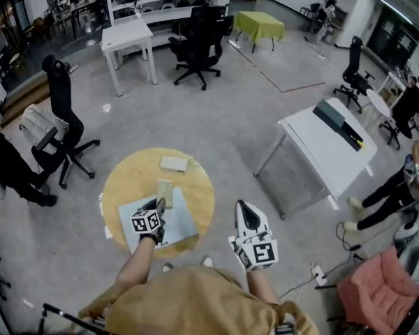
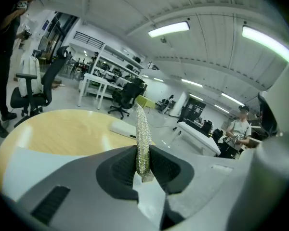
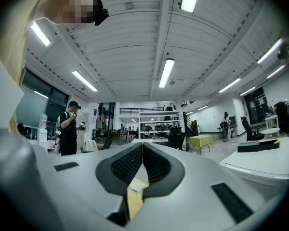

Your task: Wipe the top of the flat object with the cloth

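A round wooden table [image 1: 129, 180] holds a pale blue flat sheet [image 1: 178, 223] on its near side. My left gripper [image 1: 160, 203] hovers over the sheet's far edge, shut on a yellowish, sparkly cloth [image 1: 165, 189] that sticks out forward past the fingertips. In the left gripper view the cloth [image 2: 142, 138] stands as a thin upright strip pinched between the jaws of the left gripper [image 2: 143, 154]. My right gripper [image 1: 241, 206] is off the table to the right, over the floor. In its own view the right gripper [image 3: 142, 146] is shut with nothing in it.
A small white flat box [image 1: 173, 163] lies at the table's far edge, also visible as the box [image 2: 124, 128] beyond the cloth. A black office chair [image 1: 63, 128] stands left of the table and a white desk [image 1: 328, 149] to the right. A person's legs [image 1: 14, 176] are at far left.
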Demonstrator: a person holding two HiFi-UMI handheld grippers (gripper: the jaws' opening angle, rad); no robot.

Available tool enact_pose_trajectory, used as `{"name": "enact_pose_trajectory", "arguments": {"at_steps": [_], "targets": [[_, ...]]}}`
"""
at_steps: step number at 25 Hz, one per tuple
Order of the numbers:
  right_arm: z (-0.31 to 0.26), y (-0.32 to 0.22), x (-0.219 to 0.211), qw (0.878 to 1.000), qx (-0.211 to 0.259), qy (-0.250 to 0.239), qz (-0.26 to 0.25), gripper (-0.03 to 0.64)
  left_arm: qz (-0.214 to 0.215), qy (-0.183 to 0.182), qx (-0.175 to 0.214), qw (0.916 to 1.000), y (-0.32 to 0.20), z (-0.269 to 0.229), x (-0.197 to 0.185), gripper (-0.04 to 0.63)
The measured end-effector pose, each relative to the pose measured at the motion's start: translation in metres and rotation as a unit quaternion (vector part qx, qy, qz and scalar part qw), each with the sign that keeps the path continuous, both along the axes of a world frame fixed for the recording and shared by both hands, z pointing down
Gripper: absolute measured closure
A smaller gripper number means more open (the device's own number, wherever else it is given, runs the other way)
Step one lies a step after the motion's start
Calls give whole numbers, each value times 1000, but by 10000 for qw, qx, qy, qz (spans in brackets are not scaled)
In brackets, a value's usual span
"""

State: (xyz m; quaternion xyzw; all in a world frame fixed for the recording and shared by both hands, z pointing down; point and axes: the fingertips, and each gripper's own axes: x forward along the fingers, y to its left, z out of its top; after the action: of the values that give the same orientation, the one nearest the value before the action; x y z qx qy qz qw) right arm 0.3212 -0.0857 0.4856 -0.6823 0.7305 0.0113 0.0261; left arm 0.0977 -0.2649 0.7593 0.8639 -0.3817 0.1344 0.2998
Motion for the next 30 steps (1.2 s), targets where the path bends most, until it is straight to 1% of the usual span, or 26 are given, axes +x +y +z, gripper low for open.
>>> {"name": "enact_pose_trajectory", "arguments": {"at_steps": [2, 4, 7, 11, 15, 20, 27, 30], "targets": [[3, 4, 8, 10000, -24, -20, 77, 617, 209, -186, -110, 9995, -3, 7, 29, 531], [4, 4, 11, 9999, -60, -11, 85, 617, 320, -398, -261, 9984, -5, 16, 46, 531], [3, 0, 9, 9999, -122, -9, 70, 616, 320, -642, -539, 9960, -8, 31, 52, 531], [2, -5, 11, 9999, -55, 31, 83, 617, 423, -934, -590, 9930, -4, 46, 53, 531], [5, -14, 2, 9999, -102, 56, -37, 617, 434, -1118, -593, 9910, -5, 52, 42, 531], [4, -34, -15, 9995, -118, 37, -296, 617, 446, -1379, -493, 9882, -9, 54, 28, 531], [6, -52, -43, 9980, -118, 34, -619, 616, 246, -1573, -441, 9863, -14, 53, -10, 531], [8, -59, -54, 9971, -107, 19, -747, 617, 99, -1591, -449, 9862, -14, 55, -29, 531]]}}
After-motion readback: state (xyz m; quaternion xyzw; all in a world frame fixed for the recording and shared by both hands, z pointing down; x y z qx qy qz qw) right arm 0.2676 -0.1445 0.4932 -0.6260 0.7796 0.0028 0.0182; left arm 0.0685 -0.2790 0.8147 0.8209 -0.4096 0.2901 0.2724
